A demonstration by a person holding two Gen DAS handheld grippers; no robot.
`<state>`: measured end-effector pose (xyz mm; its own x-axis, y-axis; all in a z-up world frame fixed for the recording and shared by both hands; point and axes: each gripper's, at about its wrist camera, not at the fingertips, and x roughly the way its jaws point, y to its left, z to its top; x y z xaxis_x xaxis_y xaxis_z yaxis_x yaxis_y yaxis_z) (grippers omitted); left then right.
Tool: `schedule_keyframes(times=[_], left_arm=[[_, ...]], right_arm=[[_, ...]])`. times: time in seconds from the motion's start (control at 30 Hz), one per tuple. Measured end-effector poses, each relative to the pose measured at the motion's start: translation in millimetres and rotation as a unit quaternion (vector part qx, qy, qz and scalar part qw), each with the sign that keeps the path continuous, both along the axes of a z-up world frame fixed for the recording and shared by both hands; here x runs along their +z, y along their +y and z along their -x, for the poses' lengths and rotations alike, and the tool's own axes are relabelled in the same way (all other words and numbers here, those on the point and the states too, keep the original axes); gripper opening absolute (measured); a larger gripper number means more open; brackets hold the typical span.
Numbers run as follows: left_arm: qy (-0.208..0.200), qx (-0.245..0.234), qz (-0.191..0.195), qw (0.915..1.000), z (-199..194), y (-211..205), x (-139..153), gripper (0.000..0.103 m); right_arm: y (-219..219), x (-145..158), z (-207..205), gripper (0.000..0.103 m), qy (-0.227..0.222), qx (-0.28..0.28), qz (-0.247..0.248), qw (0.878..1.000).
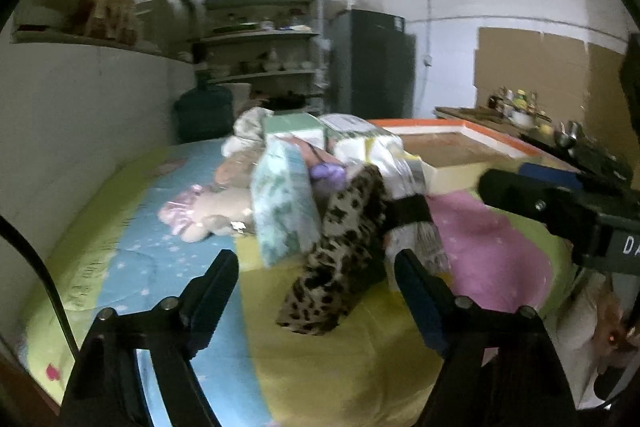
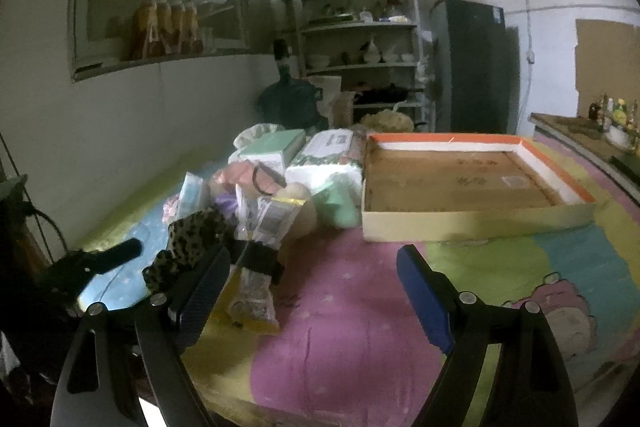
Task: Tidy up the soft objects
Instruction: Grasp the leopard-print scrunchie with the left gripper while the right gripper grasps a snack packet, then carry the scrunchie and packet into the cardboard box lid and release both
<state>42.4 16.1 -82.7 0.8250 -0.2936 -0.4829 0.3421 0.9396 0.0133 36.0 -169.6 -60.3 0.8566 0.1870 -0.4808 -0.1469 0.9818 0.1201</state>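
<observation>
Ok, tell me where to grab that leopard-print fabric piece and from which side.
Take the leopard-print piece at its near, lower end, coming straight in with the open left gripper. That end lies free on the quilt; its far end leans into the pile of packets.

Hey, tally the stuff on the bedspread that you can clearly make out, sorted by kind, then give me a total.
Leopard-print soft item: 1
Tissue packs: 2
Green box: 1
Clear packet with a black band: 1
Shallow cardboard tray: 1
Total: 6; the rest of the pile is too jumbled to count.
</observation>
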Motion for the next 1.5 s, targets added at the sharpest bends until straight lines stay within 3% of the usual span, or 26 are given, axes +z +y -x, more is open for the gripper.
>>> schedule_keyframes(times=[0.1, 0.23, 0.37, 0.57, 0.73, 0.8, 0.9, 1.13, 1.5], left_arm=[[0.024, -0.013, 0.014, 0.9995, -8, -1, -8, 0.059], [0.051, -0.016, 0.036, 0.9979, -15, 4, -18, 0.025], [0.05, -0.015, 0.048, 0.9975, -14, 9, -20, 0.012], [0.051, -0.013, 0.059, 0.9968, -14, 15, -21, 0.009], [0.051, -0.013, 0.061, 0.9968, -14, 17, -20, 0.009], [0.051, -0.012, 0.061, 0.9967, -14, 17, -20, 0.009], [0.053, -0.011, 0.063, 0.9965, -16, 16, -19, 0.008], [0.042, -0.016, 0.067, 0.9968, -12, 8, -7, 0.007], [0.01, -0.015, 0.07, 0.9974, -9, -8, 21, 0.007]], right_arm=[[5, -4, -4, 0.086, 0.007, 0.01, -0.003, 1.0], [11, -9, -11, 0.086, 0.015, 0.028, -0.007, 0.999], [19, -16, -22, 0.086, 0.03, 0.039, -0.011, 0.999], [28, -26, -38, 0.085, 0.051, 0.043, -0.01, 0.998], [33, -31, -44, 0.063, 0.061, 0.064, -0.019, 0.996], [34, -30, -44, 0.046, 0.061, 0.075, -0.022, 0.995], [36, -28, -42, 0.04, 0.059, 0.08, -0.021, 0.995], [23, -22, -35, 0.036, 0.054, 0.082, -0.054, 0.994], [2, 2, -17, 0.036, 0.013, 0.064, -0.061, 0.996]])
